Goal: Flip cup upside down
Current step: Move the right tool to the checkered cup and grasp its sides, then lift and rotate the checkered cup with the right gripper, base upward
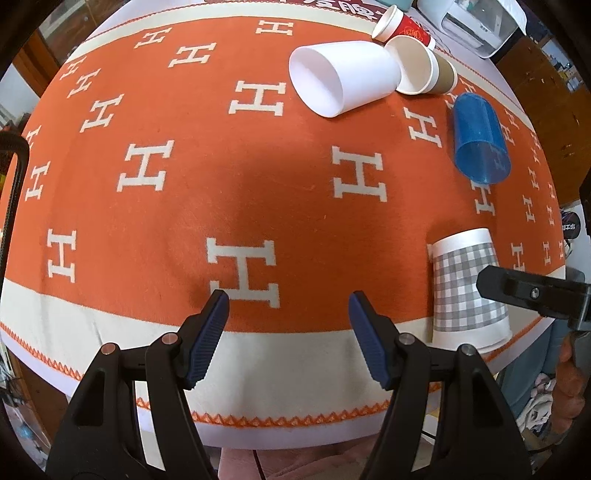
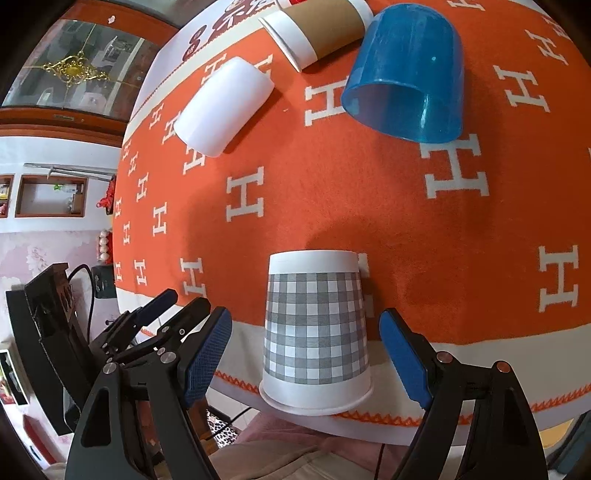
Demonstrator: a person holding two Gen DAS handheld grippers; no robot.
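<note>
Orange woven cloth (image 1: 166,206) with a felt-like nap, scattered with white H shapes and edged by a cream band and zigzag stitching, covers the table. Near its front edge stands the checked paper cup (image 2: 316,332), a tapered cone printed in grey and white gingham with plain white bands at top and bottom; it sits upside down, its rolled rim flat on the cloth and its narrower closed base uppermost. The right gripper (image 2: 306,350) has its jaws spread wide on either side of this cup, ribbed blue pads clear of the paper on both sides, holding nothing. The left gripper (image 1: 288,332) hovers over the cream border to the cup's left, its jaws also parted widely and empty. Farther back, four more cups lie on their sides: a smooth matte white cup (image 1: 341,75), a paper cup with a brown corrugated sleeve (image 1: 424,68), a red printed paper cup (image 1: 400,24), and a translucent blue plastic tumbler (image 1: 480,138) with a rounded base.
</note>
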